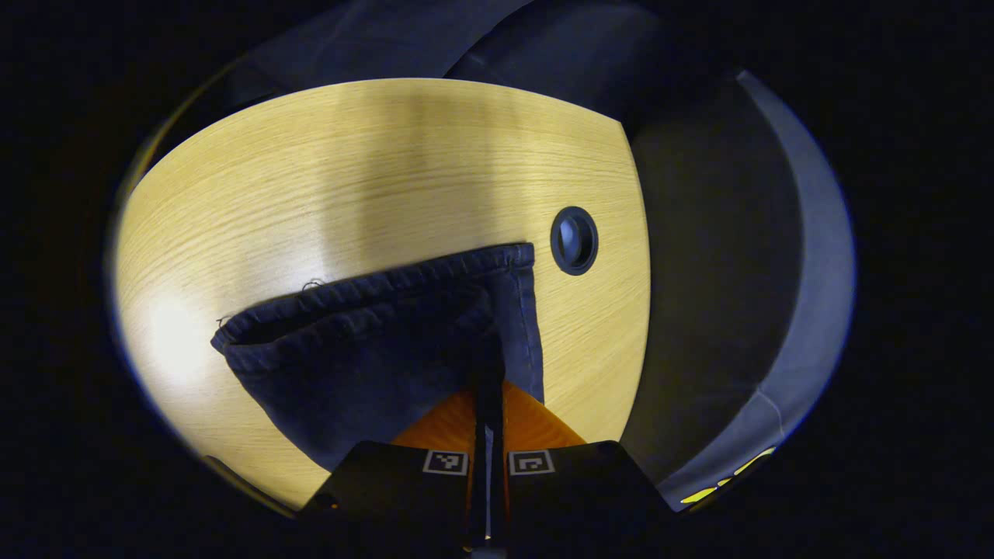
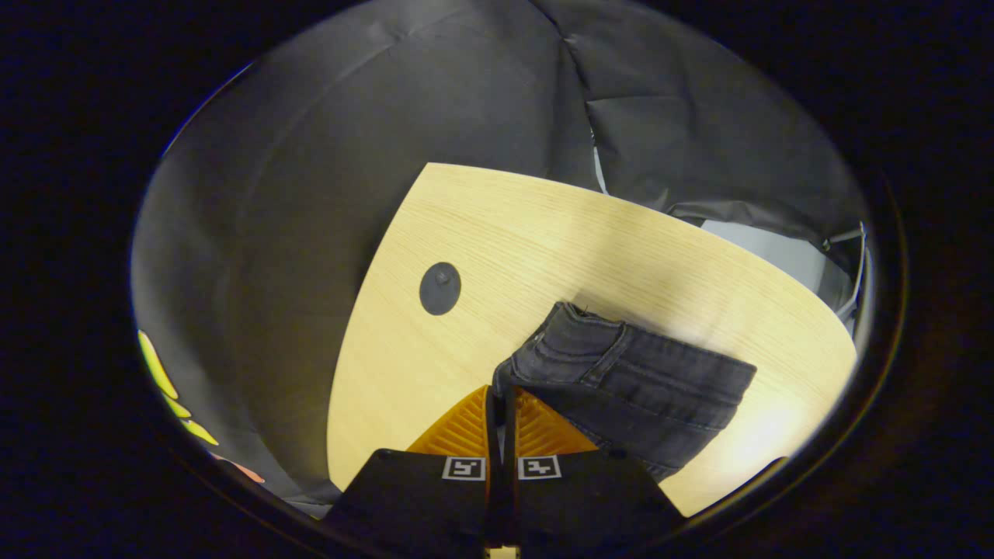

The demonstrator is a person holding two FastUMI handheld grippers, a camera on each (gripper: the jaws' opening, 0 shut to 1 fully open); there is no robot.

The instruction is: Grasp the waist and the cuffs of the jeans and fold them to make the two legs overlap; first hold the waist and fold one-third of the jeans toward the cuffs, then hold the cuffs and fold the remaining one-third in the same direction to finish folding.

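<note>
The dark blue denim jeans (image 1: 373, 341) lie low-centre on the pale wooden table (image 1: 349, 171), cuff pinched by the left gripper (image 1: 489, 388) fingers, waist by the right gripper (image 2: 501, 400), where thick fabric could slip loose and skew the fold.

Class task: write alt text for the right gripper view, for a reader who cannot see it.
The right gripper is shut on the waist end of dark jeans, which lie on a light wooden table. A round dark cap sits in the tabletop to the left.
</note>
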